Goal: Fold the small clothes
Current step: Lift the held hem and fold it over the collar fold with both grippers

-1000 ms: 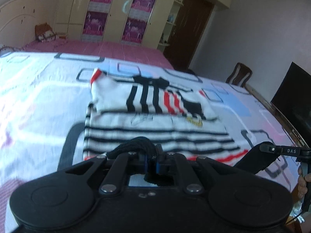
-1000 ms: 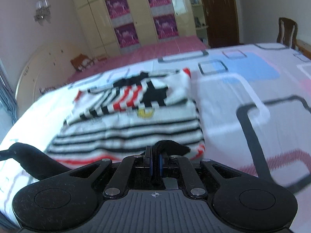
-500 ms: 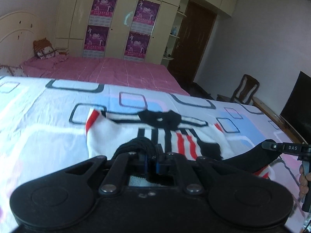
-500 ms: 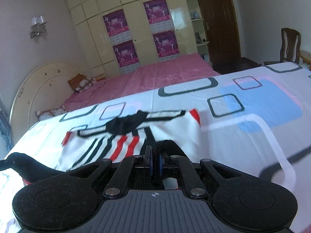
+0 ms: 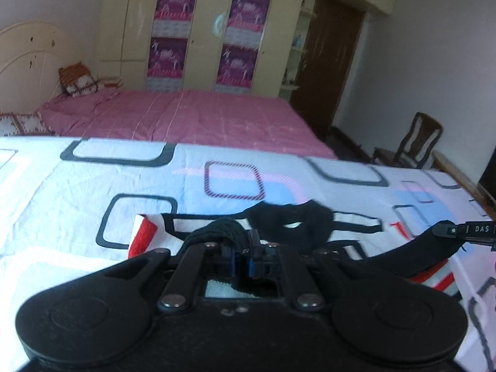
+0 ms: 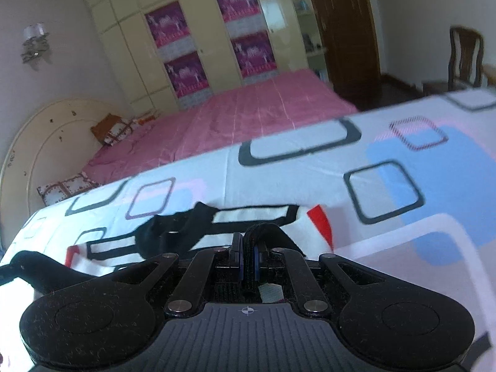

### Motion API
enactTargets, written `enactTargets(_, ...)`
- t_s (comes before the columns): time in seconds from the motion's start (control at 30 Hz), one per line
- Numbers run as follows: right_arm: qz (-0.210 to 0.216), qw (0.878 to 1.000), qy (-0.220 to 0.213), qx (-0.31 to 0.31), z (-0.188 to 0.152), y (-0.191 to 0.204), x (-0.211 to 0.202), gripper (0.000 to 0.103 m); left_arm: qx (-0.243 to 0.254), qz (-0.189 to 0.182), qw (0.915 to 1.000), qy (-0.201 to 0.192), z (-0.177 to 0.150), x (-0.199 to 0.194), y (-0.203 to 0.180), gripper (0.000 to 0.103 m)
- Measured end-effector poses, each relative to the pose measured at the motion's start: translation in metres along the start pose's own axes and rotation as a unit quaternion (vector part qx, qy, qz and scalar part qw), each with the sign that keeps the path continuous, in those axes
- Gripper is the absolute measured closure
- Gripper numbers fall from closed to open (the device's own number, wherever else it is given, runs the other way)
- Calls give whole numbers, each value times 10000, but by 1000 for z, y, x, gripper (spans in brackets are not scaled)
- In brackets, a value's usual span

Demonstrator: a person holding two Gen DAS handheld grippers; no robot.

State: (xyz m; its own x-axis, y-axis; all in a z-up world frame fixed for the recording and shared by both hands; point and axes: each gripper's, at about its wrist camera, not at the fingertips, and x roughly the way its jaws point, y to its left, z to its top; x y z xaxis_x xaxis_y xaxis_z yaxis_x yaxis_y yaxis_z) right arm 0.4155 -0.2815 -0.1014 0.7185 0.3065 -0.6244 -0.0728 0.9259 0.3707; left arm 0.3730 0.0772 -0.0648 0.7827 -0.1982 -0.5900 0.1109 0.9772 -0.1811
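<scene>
- The left tool [image 5: 241, 249] is clamped on a black hem of the striped shirt [image 5: 192, 232]; dark ribbed cloth bunches between its closed jaws.
- The shirt lies on the patterned bedsheet [image 5: 77, 192], its near edge lifted. Its red sleeve cuff [image 5: 143, 238] is at the left and its black collar [image 5: 290, 221] just beyond the tool tips.
- The right tool [image 6: 247, 257] is likewise shut on the same black hem, near the shirt's other red sleeve edge [image 6: 321, 221].
- Risk, as I judge it: the hem is thin and each grip narrow, so a quick pull could let it slip out of one tool, dropping a corner and skewing the fold.
- If the two tools travel unevenly, the carried edge would land crooked against the collar side.
- Dragging low could rumple the layer beneath or snag the bedsheet, since the cloth hangs slack between the two tools.
</scene>
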Motion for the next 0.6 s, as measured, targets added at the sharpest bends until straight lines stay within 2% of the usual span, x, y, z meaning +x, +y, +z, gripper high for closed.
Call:
enactTargets(0.27, -44, 9988, 397, 269, 1, -19, 53, 97, 118, 376, 9978, 524, -10, 53, 13, 92)
enactTargets(0.4, -57, 9984, 555, 121, 0, -20, 64, 97, 166, 501, 9963, 677, -14, 65, 18, 79)
enactTargets(0.47, -13, 9984, 553, 132, 2, -22, 67, 96, 102, 539, 9959, 715, -14, 66, 23, 62)
enactTargets(0.5, 30, 9984, 542, 126, 3, -23, 68, 92, 72, 567, 9958, 711, -13, 64, 26, 40)
enactTargets(0.53, 37, 9986, 507, 112, 4, -24, 68, 86, 23, 573, 9961, 675, -11, 61, 29, 27)
enactTargets(0.57, -9, 9992, 401, 83, 6, -25, 67, 58, 8, 525, 9967, 613, -9, 57, 32, 27)
enactTargets(0.6, -114, 9997, 198, 14, 8, -25, 62, 24, 14, 477, 9973, 563, -7, 53, 35, 27)
